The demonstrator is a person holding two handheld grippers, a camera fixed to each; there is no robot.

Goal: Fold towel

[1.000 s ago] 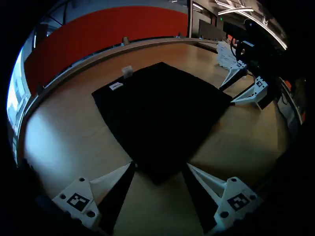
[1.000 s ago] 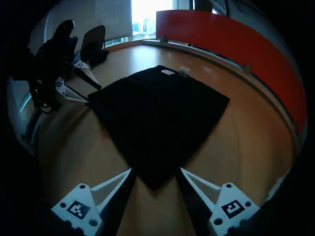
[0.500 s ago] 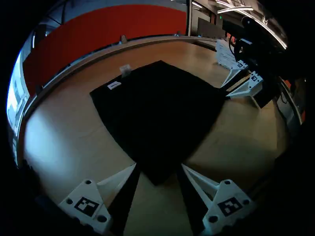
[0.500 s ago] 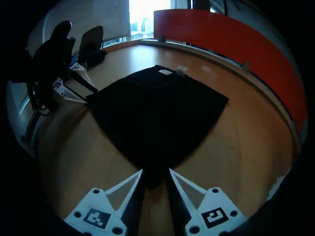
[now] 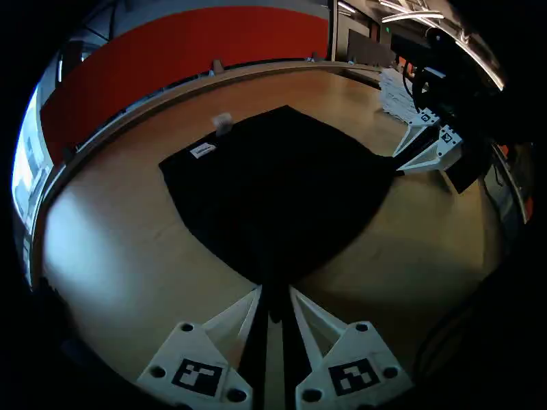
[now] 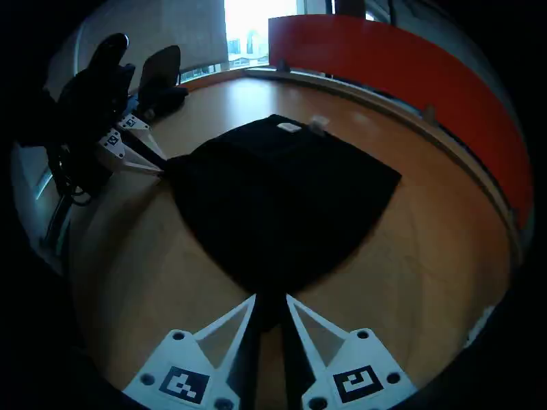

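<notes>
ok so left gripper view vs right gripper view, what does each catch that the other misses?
Left gripper view: ceiling light strips, a white stack, and the right gripper pinching a corner of the black towel. Right gripper view: a bright window, dark chairs, and the left gripper on another corner. Shared: the black towel, wooden table, red panel, white tag.

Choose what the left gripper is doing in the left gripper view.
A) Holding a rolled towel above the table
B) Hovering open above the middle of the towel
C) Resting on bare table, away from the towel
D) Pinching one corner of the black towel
D: the left gripper has its two fingers nearly together with the near corner of the black towel pinched between them, while the towel lies spread on the wooden table.
</notes>
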